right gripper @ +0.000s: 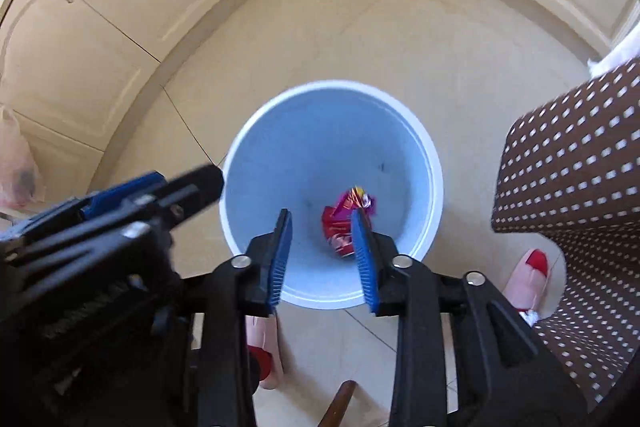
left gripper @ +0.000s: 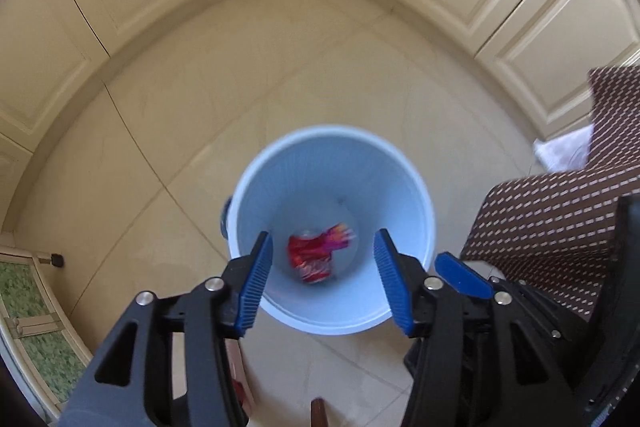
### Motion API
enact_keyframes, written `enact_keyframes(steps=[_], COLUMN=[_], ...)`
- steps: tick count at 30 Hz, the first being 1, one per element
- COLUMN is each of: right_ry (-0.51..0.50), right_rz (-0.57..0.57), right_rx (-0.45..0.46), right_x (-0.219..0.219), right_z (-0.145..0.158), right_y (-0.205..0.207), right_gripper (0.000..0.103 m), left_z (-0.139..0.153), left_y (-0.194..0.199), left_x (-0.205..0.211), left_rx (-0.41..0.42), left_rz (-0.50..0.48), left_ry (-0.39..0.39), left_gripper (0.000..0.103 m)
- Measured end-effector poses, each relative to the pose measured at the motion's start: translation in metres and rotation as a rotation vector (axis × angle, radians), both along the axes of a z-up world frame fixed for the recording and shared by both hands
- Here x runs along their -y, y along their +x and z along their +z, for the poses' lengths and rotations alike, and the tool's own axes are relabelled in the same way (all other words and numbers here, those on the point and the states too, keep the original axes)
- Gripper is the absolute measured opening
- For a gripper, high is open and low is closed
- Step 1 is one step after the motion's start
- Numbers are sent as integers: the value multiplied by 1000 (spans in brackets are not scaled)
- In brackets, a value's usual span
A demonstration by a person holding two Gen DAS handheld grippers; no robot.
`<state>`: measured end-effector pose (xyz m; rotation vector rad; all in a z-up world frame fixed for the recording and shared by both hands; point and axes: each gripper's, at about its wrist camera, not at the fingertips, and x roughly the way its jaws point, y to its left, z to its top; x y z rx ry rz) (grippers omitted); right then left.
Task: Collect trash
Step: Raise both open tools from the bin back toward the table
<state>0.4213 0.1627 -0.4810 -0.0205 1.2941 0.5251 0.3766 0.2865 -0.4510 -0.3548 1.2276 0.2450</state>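
- Cupboard doors (left gripper: 100,39) in cream curve round from nine o'clock to two o'clock in both wrist views, above a pale tiled floor (left gripper: 280,67).
- Left gripper (left gripper: 320,259) points down over a light blue waste bin (left gripper: 336,147) at six o'clock in its own view; its blue ribbed pads (left gripper: 256,287) stand apart with nothing between them, released.
- Trash lies at the bottom of the bin: a crushed red can (left gripper: 310,259) touching a pink-and-yellow wrapper (left gripper: 340,237) on its one o'clock side.
- Right gripper (right gripper: 322,255) hangs over the same bin, jaws likewise parted and empty; the can and wrapper show far below, just behind its right pad.
- Left gripper's black frame crosses the right wrist view at nine o'clock.
- Brown dotted cloth (right gripper: 580,187) fills three o'clock in both views.
- Pink slippers with red toes (right gripper: 528,275) stand at five and six o'clock beside the bin.
- Pale plastic bag (right gripper: 16,163) sits at nine o'clock against the cupboards.
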Motion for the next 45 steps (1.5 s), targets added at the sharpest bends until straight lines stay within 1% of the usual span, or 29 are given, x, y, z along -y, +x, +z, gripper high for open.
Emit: enact_keyframes(steps=[1,5,6,8,9,10,13,14,15,17,18,19,21,23,26,27,30,34,35,37,41,45], right_ry=[0,-2,2,7,8,7,6,6,13,28,38,42,49,54,73,72,86,84,80,74,46,25], right_rz=[1,15,16,14,13,14,9,8,5,-10,-17,-23,-49,-81,-116,-135,-199,-300,-336,-385,-510,-613], right_rx=[14,83,107,158,186,213,312,334,367,426,464,486,548,598,663,692,753,815,832,847,862,845], right_x=[-1,4,7,14,14,18,35,40,47,63,74,81,99,119,144,159,206,258,277,306,368,420], right_z=[7,44,57,87,99,112,158,169,186,213,233,243,272,298,332,343,367,393,398,404,405,398], right_y=[-2,-16,-21,-34,-40,-46,-73,-81,-91,-109,-122,-128,-146,-165,-186,-194,-213,-238,-246,-253,-271,-277], right_gripper=[48,48,48,49,50,51,52,52,52,54,54,54,57,58,60,60,63,64,64,65,66,66], left_z=[11,49,60,90,100,118,161,173,184,212,223,240,268,294,329,340,363,382,386,392,395,383], left_y=[-7,-31,-38,-55,-61,-72,-101,-109,-114,-129,-134,-142,-155,-163,-181,-186,-197,-205,-206,-208,-204,-190], left_x=[-1,-3,-3,-1,0,3,16,20,25,38,44,53,73,89,121,134,168,211,222,248,291,331], left_rx=[30,114,136,194,215,249,333,355,372,417,433,460,513,552,628,648,696,728,731,737,731,686], left_rz=[7,16,22,43,49,59,63,62,59,47,38,25,-2,-29,-88,-111,-182,-272,-292,-339,-420,-506], left_ry=[4,44,56,85,89,94,112,114,117,125,134,150,172,189,187,187,183,157,156,143,121,92], left_gripper=[59,60,61,61,62,63,65,67,68,68,68,68,72,74,75,76,77,79,81,83,83,83])
